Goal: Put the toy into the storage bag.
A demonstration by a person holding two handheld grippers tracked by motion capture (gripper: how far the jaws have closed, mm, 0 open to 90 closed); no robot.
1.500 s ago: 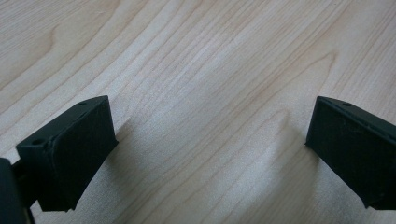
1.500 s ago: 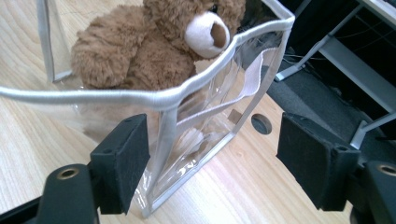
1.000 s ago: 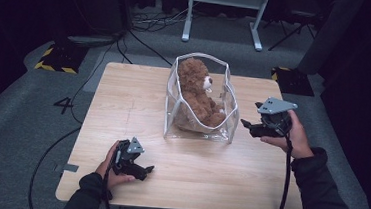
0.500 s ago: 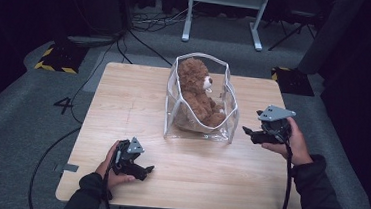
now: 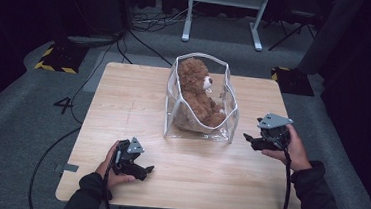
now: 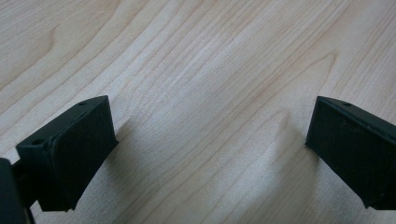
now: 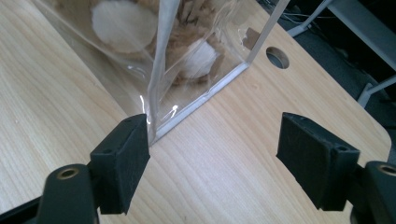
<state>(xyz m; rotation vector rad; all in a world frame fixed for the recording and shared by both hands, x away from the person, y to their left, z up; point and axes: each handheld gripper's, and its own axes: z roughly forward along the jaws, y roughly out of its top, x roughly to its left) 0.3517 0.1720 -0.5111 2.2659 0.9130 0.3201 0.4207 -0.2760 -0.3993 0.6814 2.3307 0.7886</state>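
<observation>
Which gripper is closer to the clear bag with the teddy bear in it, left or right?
Right. The right gripper sits just beside the clear bag, at its near right corner, jaws open. The left gripper rests on the table near the front edge, well apart from the bag.

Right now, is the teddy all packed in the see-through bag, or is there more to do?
Done: the teddy bear sits inside the clear bag, which stands open on the table. In hand: the right gripper, jaws wide, is at the bag's near corner with nothing gripped. The left gripper rests open over bare wood. Probably left: closing the bag's top.
</observation>
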